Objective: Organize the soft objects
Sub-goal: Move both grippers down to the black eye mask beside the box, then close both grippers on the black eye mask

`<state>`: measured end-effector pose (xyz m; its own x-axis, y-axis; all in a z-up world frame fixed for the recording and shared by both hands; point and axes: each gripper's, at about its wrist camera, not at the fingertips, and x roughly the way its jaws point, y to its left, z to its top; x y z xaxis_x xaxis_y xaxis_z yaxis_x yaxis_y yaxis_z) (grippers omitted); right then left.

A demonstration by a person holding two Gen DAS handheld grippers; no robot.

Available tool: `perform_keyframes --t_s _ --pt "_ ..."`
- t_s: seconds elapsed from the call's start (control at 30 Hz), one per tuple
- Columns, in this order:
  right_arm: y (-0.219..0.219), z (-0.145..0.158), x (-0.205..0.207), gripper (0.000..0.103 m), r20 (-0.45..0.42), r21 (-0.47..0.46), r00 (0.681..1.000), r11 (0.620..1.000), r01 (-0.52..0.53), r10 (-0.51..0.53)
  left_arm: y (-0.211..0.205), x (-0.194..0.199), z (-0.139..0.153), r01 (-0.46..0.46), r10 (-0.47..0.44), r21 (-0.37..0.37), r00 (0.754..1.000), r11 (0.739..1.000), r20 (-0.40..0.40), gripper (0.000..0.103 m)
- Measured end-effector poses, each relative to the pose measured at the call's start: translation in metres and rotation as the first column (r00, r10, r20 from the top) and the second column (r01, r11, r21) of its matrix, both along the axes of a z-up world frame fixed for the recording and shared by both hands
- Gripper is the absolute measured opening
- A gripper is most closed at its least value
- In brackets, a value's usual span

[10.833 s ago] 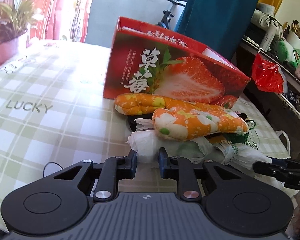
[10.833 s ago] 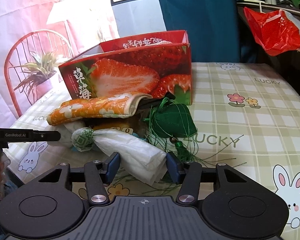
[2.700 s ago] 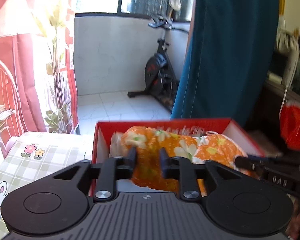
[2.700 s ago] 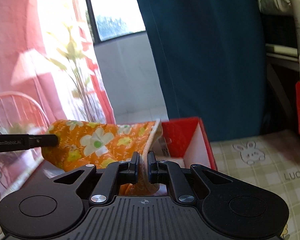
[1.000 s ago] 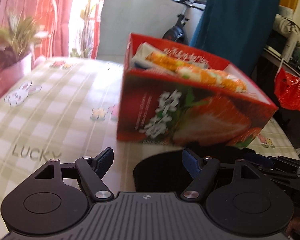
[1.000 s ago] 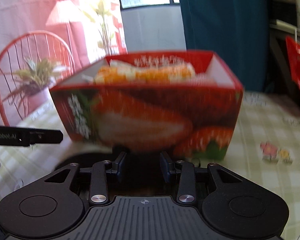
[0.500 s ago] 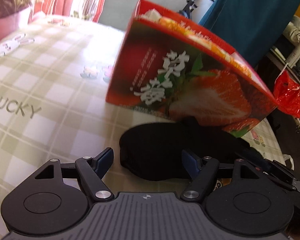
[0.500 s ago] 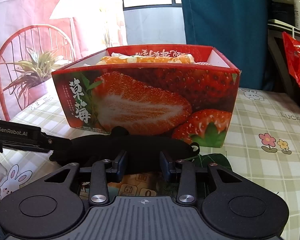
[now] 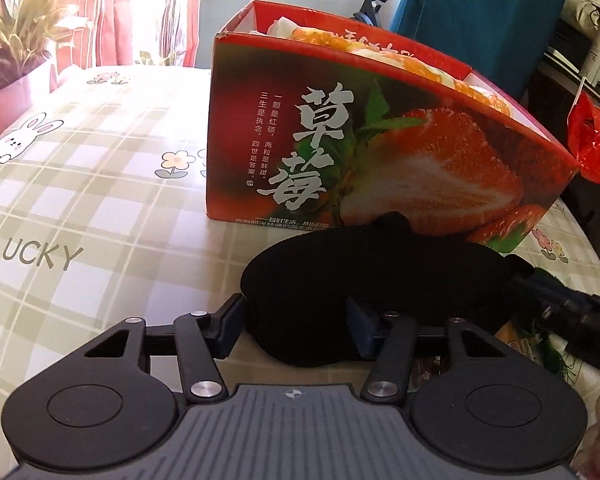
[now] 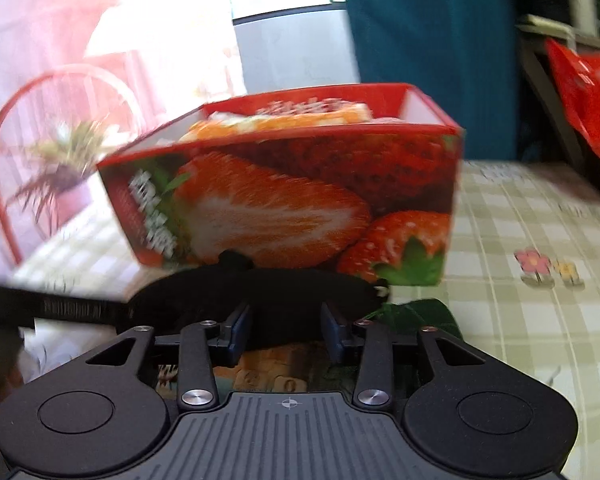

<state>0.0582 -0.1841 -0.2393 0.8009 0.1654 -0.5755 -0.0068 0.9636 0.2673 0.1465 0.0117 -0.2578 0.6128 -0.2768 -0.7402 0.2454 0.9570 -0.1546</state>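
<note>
One black eye mask [image 9: 364,280], lying flat on the checked surface [image 9: 100,208] just in front of the strawberry box [image 9: 380,152] and touching its lower front edge. One box, red cardboard, open at the top, holding one orange flowered mitt [image 9: 340,46] with white material beside it. One green pouch [image 10: 416,314] and some printed packets lie partly under the mask, on its right end. Two tools. Left tool [image 9: 296,322]: fingers moderately apart, straddling the mask's near left end, the right finger pressed against the black fabric; not clamped. Right tool [image 10: 286,334]: fingers a modest gap apart, at the mask's near edge; whether they touch it cannot be told through the blur. Compared with half a second ago: left tool's gap narrower and closer round the mask; mask and box unmoved. One potted plant [image 9: 8,60] at the surface's far left; one red bag [image 9: 592,148] off to the right.
</note>
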Motion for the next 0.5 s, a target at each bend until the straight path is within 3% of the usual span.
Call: perform_keyframes --t_s 0.37,0.5 --pt "-0.035 -0.01 0.006 0.049 -0.039 0.082 0.996 0.993 0.088 -0.085 -0.001 -0.004 -0.005 0.015 -0.015 0.016 0.999 1.0 0.033 0.058" --pt "-0.048 -0.021 0.013 0.052 -0.077 0.184 0.992 0.976 0.115 -0.102 0.002 -0.005 -0.005 0.016 -0.016 0.01 0.999 1.0 0.04 0.058"
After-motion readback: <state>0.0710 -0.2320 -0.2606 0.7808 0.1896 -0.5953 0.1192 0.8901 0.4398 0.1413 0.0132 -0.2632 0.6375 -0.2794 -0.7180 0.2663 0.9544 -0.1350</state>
